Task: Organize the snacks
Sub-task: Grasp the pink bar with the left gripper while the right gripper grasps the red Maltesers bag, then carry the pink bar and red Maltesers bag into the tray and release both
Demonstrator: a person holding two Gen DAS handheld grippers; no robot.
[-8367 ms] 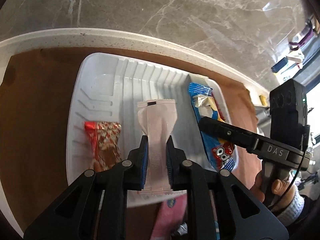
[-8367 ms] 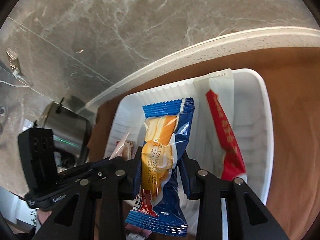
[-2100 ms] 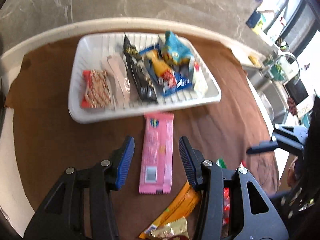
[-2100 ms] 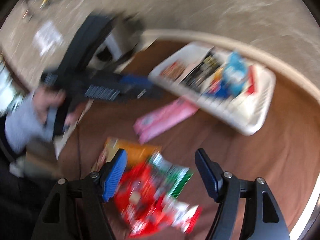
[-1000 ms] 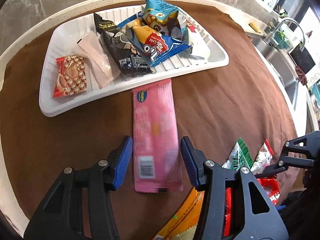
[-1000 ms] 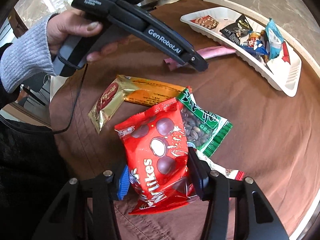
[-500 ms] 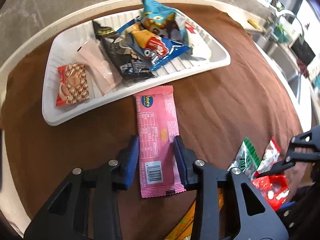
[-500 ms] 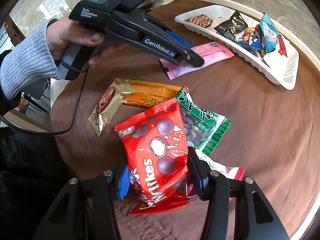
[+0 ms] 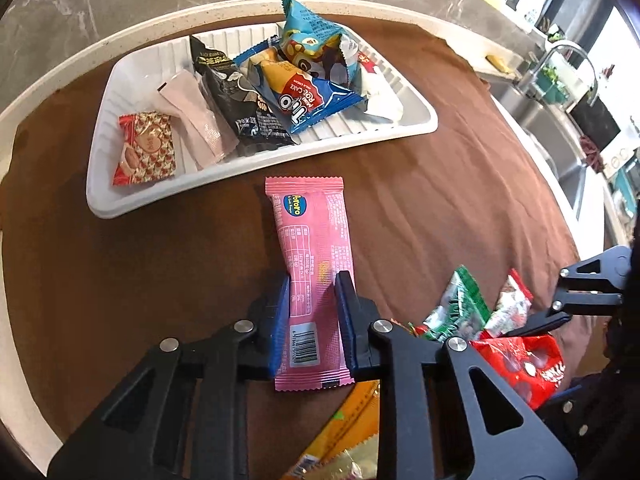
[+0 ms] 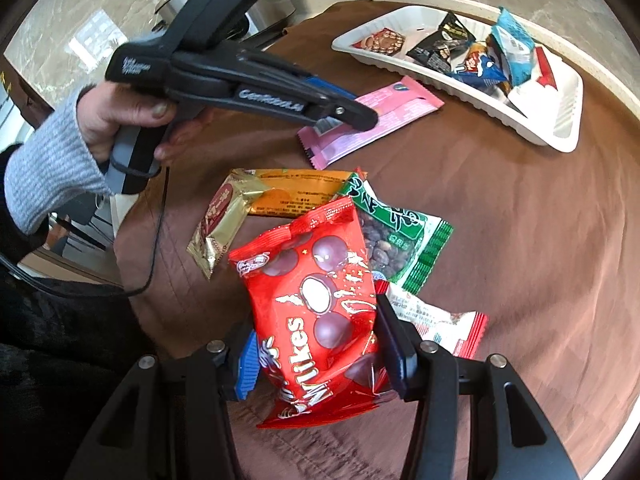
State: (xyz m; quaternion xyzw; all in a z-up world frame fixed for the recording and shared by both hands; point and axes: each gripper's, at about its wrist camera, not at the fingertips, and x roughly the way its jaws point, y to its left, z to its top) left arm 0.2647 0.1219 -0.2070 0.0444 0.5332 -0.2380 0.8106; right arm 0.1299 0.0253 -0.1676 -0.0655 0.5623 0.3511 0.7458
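A long pink snack packet [image 9: 310, 220] lies on the brown cloth just in front of the white tray [image 9: 120, 208]. My left gripper [image 9: 313, 284] straddles the packet's near end; its jaws are closing and the blue pads press on both edges. In the right wrist view the left gripper [image 10: 356, 116] hangs over the pink packet [image 10: 384, 116]. My right gripper [image 10: 316, 332] is shut on a red Milkes bag [image 10: 312, 280], held slightly off the cloth. The tray [image 10: 568, 136] holds several snack packs.
Under the red bag lie a green peanut packet [image 10: 400, 236], an orange-gold packet [image 10: 280, 196] and a white-red packet [image 10: 440, 324]. A hand in a grey sleeve [image 10: 48, 160] holds the left gripper. The round table's pale rim [image 9: 48, 92] runs behind the tray.
The left jaws have narrowed from wide apart to pressing on the pink packet. The right gripper keeps its hold on the red bag and has shifted a little.
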